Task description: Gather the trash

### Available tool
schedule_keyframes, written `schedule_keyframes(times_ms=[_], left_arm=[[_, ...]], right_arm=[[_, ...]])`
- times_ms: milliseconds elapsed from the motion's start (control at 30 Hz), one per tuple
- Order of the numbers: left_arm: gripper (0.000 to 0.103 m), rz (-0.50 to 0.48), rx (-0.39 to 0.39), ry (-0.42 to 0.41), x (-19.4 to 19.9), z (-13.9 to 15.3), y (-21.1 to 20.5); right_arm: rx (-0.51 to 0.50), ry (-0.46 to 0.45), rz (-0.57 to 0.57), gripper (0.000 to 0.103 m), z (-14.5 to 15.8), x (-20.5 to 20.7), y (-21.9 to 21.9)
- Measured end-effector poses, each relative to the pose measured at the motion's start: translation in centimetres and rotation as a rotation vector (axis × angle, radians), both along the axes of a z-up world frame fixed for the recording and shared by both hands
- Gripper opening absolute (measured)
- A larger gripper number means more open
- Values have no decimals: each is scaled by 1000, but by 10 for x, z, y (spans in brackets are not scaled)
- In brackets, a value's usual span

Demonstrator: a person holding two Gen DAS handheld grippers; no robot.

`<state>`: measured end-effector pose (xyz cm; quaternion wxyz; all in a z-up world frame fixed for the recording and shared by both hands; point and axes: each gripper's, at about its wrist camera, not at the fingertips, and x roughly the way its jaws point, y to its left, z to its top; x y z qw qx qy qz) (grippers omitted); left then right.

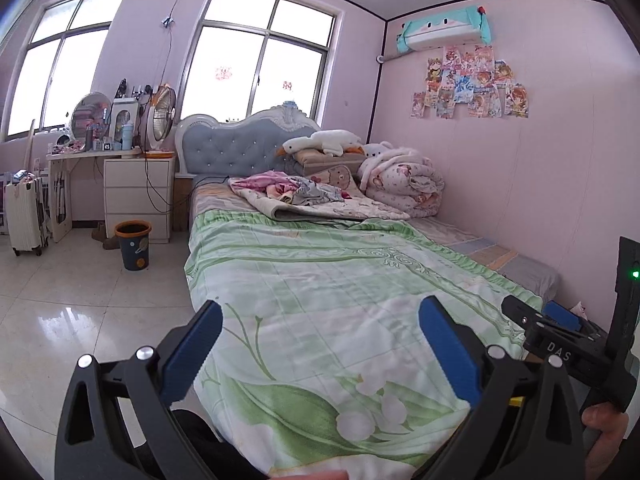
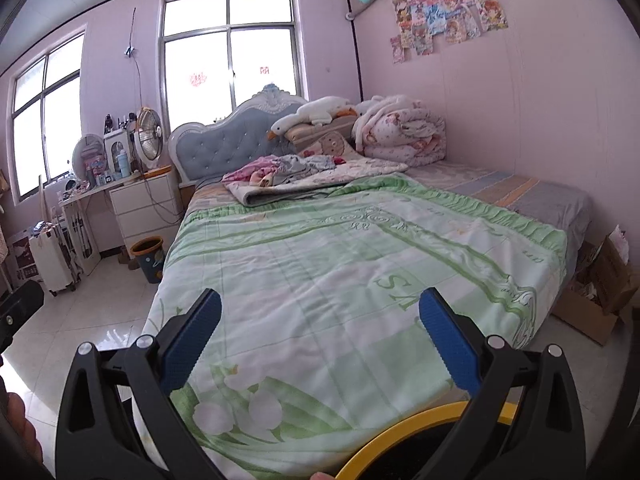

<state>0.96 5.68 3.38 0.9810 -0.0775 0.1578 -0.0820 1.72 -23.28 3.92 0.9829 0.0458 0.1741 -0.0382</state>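
Note:
A dark blue trash bin (image 1: 133, 245) with an orange rim stands on the floor between the bed and the white drawers; it also shows in the right wrist view (image 2: 149, 258). My left gripper (image 1: 320, 344) is open and empty, held above the foot of the bed. My right gripper (image 2: 320, 344) is open and empty, also above the foot of the bed. The right gripper's body shows at the right edge of the left wrist view (image 1: 568, 340). No loose trash is clearly visible on the green blanket (image 1: 320, 280).
Crumpled clothes (image 1: 288, 192), a folded quilt (image 1: 400, 180) and a plush goose (image 1: 320, 142) lie at the bed's head. A white suitcase (image 1: 25, 212) and a cluttered desk (image 1: 92, 152) stand left. An open cardboard box (image 2: 600, 292) sits by the bed's right side. A yellow rim (image 2: 400, 432) shows below.

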Motion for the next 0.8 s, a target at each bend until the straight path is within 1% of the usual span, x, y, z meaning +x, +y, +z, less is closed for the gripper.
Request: schedule_keyframes(times_ms=[67,167,300,800], left_arm=[[95,4,-4,-16,-7,4,-1],[95,13,-3,-41,-17,9,-4],[95,12,7,-65,-26,12,-7],[95,0,-1,-66,-26,11,-6]], right_arm=[[-32,-33,-22,95,5,-9,3],[-32,-51,-30,95,9,-17,3],[-21,-44,-37,95,10,-24,1],[-25,-23,-47,95,4,-27,0]])
